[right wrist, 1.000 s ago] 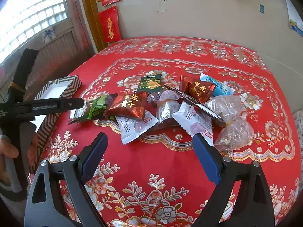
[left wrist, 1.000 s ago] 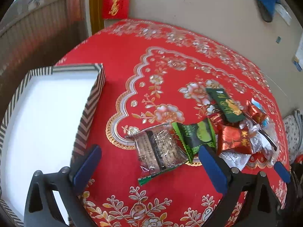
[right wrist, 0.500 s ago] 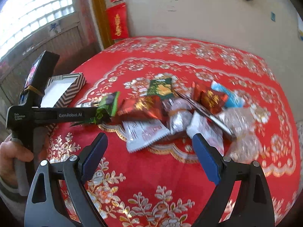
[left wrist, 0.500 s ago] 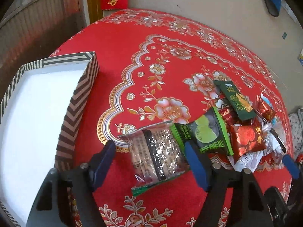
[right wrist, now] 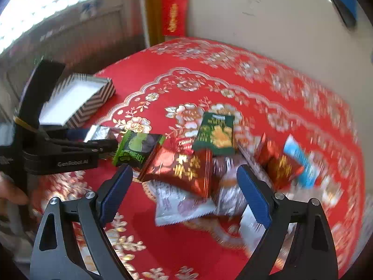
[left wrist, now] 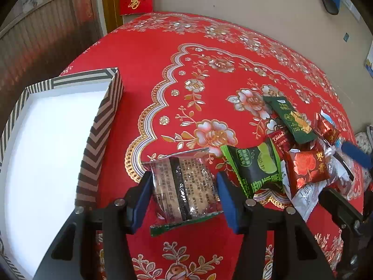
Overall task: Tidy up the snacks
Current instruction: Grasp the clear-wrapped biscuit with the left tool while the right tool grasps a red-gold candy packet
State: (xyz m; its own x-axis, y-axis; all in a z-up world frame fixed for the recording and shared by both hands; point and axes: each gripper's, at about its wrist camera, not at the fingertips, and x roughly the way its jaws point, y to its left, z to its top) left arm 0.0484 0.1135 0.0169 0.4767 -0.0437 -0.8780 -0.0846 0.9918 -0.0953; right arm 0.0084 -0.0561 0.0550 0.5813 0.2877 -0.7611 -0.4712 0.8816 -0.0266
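A pile of snack packets lies on the red flowered tablecloth (left wrist: 198, 58). My left gripper (left wrist: 183, 194) straddles a clear packet of a dark-and-pale biscuit (left wrist: 184, 186), its blue pads on either side, still apart from the wrapper's body. A green packet (left wrist: 256, 168) and a red packet (left wrist: 307, 168) lie just right of it. My right gripper (right wrist: 184, 193) is open above a red packet with gold characters (right wrist: 184, 168) and a white packet (right wrist: 181, 207). The left gripper (right wrist: 93, 135) also shows in the right wrist view.
A striped box with a white inside (left wrist: 98, 126) stands at the table's left; it also shows in the right wrist view (right wrist: 93, 100). A dark green packet (right wrist: 216, 133), more red packets (right wrist: 279, 165) and a blue one (right wrist: 300, 161) lie in the pile. A wall stands behind.
My left gripper has moved down over the clear biscuit packet and narrowed around it. My right gripper has moved forward and down toward the red and white packets.
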